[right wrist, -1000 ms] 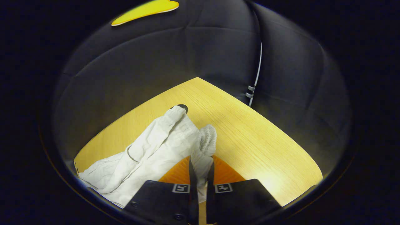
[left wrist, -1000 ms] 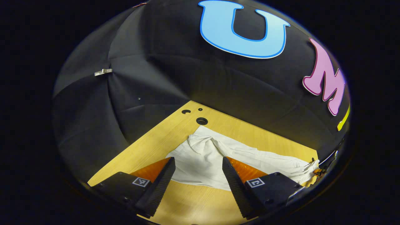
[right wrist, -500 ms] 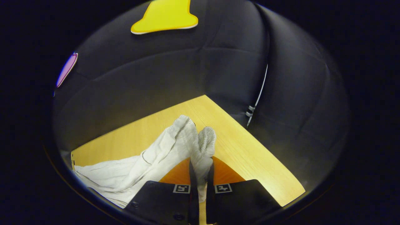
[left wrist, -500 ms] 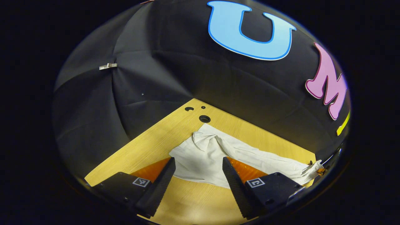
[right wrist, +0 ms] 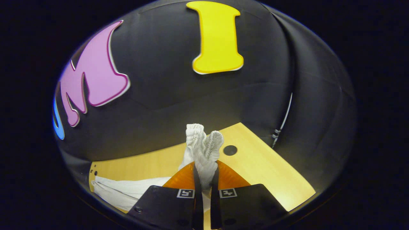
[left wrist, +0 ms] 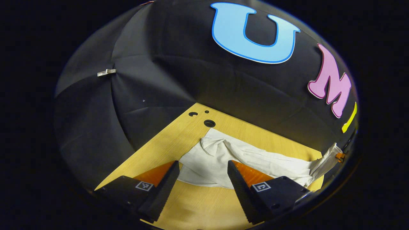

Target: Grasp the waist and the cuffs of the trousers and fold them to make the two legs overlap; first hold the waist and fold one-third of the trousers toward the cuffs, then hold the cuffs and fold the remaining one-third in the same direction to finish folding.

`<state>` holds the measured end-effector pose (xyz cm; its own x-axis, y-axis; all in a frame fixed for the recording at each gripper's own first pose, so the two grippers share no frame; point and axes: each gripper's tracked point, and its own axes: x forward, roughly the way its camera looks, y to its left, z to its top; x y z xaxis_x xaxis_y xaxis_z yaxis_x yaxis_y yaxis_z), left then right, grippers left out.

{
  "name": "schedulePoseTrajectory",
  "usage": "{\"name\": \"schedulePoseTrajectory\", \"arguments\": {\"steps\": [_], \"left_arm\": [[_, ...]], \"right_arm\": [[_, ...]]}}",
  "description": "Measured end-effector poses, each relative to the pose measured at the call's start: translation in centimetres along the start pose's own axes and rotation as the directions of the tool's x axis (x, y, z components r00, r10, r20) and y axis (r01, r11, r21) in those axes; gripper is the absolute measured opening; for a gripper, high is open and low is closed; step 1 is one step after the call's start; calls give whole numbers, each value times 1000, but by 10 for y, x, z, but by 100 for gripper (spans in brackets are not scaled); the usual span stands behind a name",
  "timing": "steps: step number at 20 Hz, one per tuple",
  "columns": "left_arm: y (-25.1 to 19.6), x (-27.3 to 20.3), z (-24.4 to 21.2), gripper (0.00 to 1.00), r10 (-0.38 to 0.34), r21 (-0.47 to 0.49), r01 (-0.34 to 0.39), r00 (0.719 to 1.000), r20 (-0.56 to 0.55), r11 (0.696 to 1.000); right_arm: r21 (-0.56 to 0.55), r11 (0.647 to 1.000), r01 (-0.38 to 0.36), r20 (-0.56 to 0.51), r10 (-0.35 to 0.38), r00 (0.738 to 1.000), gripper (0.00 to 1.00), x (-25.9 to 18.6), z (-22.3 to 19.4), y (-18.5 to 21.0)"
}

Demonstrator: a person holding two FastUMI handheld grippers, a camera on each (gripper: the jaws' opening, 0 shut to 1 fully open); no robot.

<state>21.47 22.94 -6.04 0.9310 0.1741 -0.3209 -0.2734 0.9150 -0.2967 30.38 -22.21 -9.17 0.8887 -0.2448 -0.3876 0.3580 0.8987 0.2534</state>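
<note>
White trousers (left wrist: pixel 255 161) lie crumpled across the wooden table (left wrist: pixel 195 204). My left gripper (left wrist: pixel 203 163) hangs open just above their near end, its fingers either side of the cloth and holding nothing. At the far right of the left gripper view, the other end of the trousers (left wrist: pixel 327 156) is pulled up off the table. In the right gripper view my right gripper (right wrist: pixel 205 167) is shut on the gathered elastic waist (right wrist: pixel 204 143), which stands up bunched between the fingers. The rest of the trousers (right wrist: pixel 127 191) trails down to the table at the lower left.
The table (right wrist: pixel 271 172) has round holes in its top: one (left wrist: pixel 209 123) just beyond the cloth near the far corner, another (right wrist: pixel 230 150) beside the lifted waist. Black cloth walls close in the table's far edges. A white cable (right wrist: pixel 284 118) hangs on the right wall.
The right gripper has risen and tilted upward with the waist still in it, lifting that end off the table. The left gripper has stayed open and barely moved.
</note>
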Motion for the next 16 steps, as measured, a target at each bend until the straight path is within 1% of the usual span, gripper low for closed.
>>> {"name": "schedulePoseTrajectory", "arguments": {"steps": [3, 4, 5, 7, 8, 9, 10, 12, 13, 14, 15, 16], "left_arm": [[14, 2, -7, 96, -19, -10, 19, 1000, -12, 1000], [21, 3, -10, 92, -21, -6, 21, 1000, -17, 1000], [27, 5, -12, 96, -23, -5, 23, 1000, -18, 1000], [37, 8, -15, 96, -34, -13, 34, 999, -18, 999], [42, 11, -15, 96, -40, -23, 39, 999, -17, 999], [48, 15, -16, 92, -46, -39, 45, 999, -14, 998], [53, 18, -16, 96, -49, -59, 48, 999, -11, 997], [61, 26, -17, 96, -54, -110, 53, 999, -5, 993], [69, 31, -20, 96, -49, -134, 48, 999, -9, 990], [76, 35, -22, 96, -42, -154, 40, 999, -13, 987], [82, 39, -25, 92, -38, -174, 35, 999, -14, 984], [86, 42, -27, 96, -35, -192, 32, 999, -12, 981]], "right_arm": [[30, 996, -83, -20, 84, 996, 13, -11, -12, 46], [34, 994, -107, -17, 107, 994, 13, -15, -14, 61], [34, 992, -125, -16, 125, 992, 13, -16, -16, 69], [31, 988, -150, -21, 150, 988, 13, -23, -29, 96], [29, 987, -156, -23, 157, 987, 13, -26, -37, 107], [24, 988, -155, -24, 156, 987, 13, -28, -50, 116], [14, 988, -151, -23, 151, 988, 14, -28, -59, 125], [2, 989, -146, -30, 146, 989, 14, -29, -80, 139], [-3, 989, -149, -37, 148, 988, 17, -29, -92, 148], [-10, 988, -155, -47, 154, 987, 17, -29, -104, 157], [-14, 986, -164, -62, 162, 985, 17, -30, -115, 164], [-13, 985, -171, -82, 169, 982, 17, -30, -128, 172]]}}
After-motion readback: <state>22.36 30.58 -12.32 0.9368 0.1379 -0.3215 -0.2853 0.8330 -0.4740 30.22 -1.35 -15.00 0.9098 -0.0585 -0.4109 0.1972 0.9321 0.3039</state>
